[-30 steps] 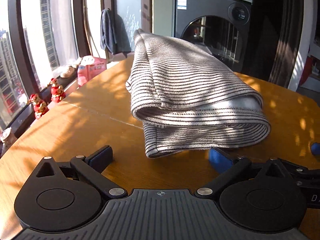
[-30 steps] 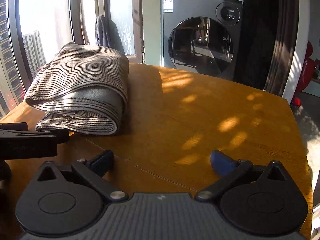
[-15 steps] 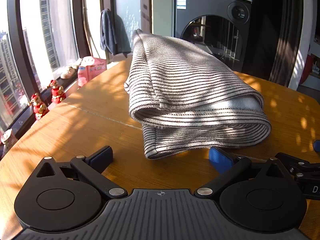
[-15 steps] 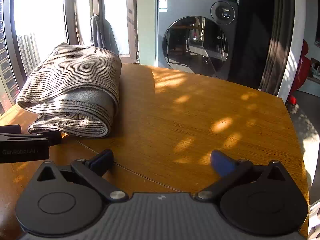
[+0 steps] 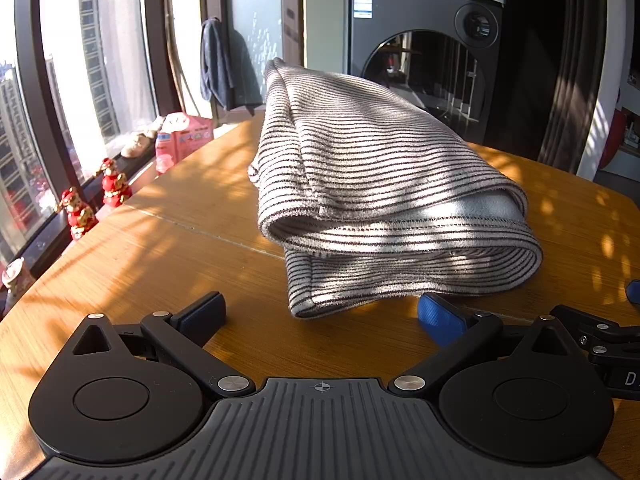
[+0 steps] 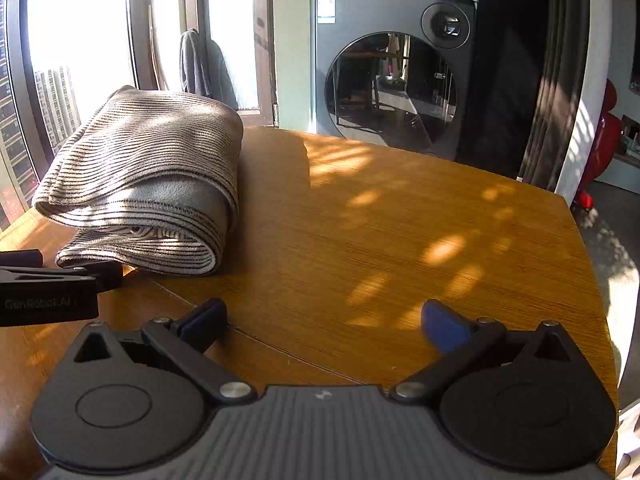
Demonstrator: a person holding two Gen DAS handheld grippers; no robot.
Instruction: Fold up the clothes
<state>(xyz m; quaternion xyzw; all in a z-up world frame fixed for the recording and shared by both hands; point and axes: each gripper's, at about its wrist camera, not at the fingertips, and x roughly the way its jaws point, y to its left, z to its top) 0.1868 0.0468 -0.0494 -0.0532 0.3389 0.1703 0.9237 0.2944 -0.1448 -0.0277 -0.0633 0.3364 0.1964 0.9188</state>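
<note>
A folded grey garment with thin black stripes (image 5: 384, 196) lies in a thick bundle on the wooden table (image 5: 168, 264). My left gripper (image 5: 320, 314) is open and empty, just short of the bundle's near edge. In the right wrist view the garment (image 6: 152, 184) lies to the left. My right gripper (image 6: 322, 320) is open and empty over bare table (image 6: 400, 240), to the right of the bundle. The left gripper's side (image 6: 48, 292) shows at that view's left edge.
A washing machine (image 6: 392, 76) stands behind the table. Windows run along the left, with red figurines (image 5: 80, 212) and a pink pack (image 5: 180, 140) on the sill. A dark cloth (image 5: 220, 68) hangs by the window. The table's right edge (image 6: 592, 280) drops to the floor.
Both grippers have drawn back slightly from the garment and stay open. The right wrist view has shifted a little to the left. The garment has not moved.
</note>
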